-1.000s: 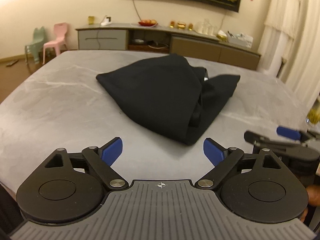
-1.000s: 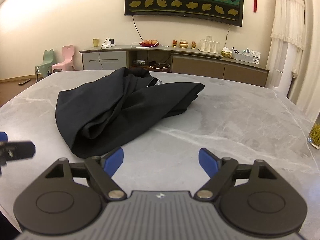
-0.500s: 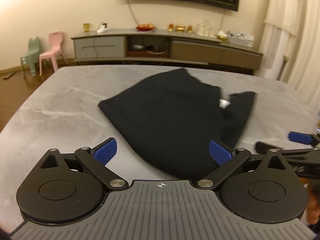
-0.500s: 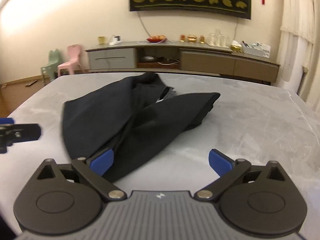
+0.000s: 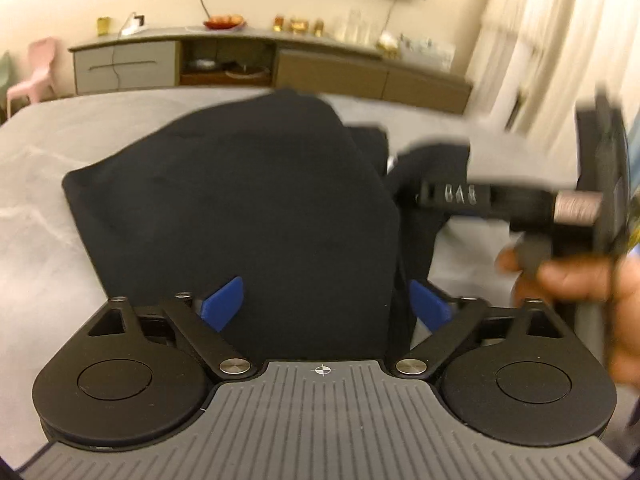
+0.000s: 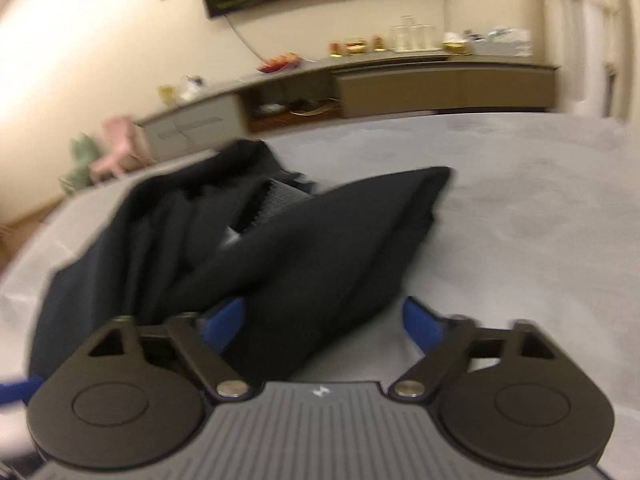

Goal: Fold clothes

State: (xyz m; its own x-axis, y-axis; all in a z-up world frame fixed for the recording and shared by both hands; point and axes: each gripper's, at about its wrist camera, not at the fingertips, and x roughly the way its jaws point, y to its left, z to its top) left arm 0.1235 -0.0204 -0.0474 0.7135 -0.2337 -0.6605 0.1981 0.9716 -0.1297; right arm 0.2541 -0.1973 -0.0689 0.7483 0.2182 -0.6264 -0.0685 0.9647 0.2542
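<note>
One black garment [image 5: 240, 200] between two spread tools, left [image 5: 326, 304] and right [image 6: 322, 326].

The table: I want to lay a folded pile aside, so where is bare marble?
Bare table lies right of the black garment, toward the far edge by the sideboard; another strip lies to its left. The near middle is crowded: left gripper and right gripper are open over the cloth.
</note>
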